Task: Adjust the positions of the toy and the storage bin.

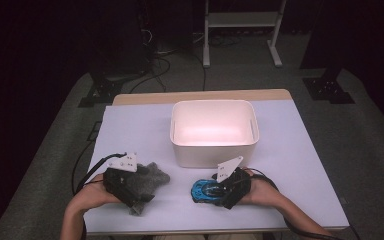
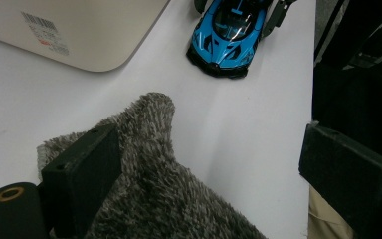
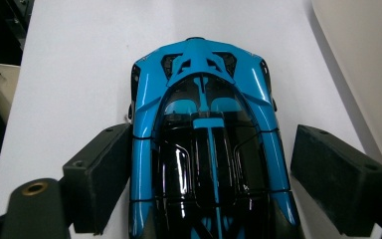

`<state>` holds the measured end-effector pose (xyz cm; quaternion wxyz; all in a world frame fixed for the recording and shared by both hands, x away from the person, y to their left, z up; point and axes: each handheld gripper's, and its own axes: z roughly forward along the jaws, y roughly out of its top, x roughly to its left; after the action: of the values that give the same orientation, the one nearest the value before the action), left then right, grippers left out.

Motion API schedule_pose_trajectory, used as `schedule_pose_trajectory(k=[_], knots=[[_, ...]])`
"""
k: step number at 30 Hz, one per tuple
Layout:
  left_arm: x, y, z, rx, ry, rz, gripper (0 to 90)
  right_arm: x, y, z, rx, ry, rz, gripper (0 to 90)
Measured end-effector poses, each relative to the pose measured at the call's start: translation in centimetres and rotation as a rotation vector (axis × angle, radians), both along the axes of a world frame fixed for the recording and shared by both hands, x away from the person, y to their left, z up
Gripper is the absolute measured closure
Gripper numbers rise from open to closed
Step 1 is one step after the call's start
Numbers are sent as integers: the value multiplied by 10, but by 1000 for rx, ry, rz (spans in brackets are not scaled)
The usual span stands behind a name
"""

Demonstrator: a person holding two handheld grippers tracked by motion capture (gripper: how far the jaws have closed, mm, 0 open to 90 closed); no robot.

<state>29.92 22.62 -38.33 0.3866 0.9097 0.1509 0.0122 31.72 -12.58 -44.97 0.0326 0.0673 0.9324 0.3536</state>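
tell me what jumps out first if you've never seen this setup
The glossy blue toy car near the table's front edge draws the eye, with the right tongs open astride it, one jaw touching its side and the other a little off. Beside it, the left tongs are open over a grey fuzzy cloth. Behind both stands a white bin, its inside glowing pinkish.

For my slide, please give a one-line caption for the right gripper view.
Open right claw straddling a blue and black toy car on the white table.
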Motion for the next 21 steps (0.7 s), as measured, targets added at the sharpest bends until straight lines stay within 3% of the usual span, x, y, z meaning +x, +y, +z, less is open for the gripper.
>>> schedule_pose_trajectory(k=[11,16,21], knots=[[0,-1,-1,2,5,-5,88,-2,1,-1,1,-3,13,149],[0,-1,-1,2,6,-6,88,-3,3,-2,-10,-36,30,148],[0,-1,-1,3,6,-7,88,-3,5,-1,-18,-30,33,135]])
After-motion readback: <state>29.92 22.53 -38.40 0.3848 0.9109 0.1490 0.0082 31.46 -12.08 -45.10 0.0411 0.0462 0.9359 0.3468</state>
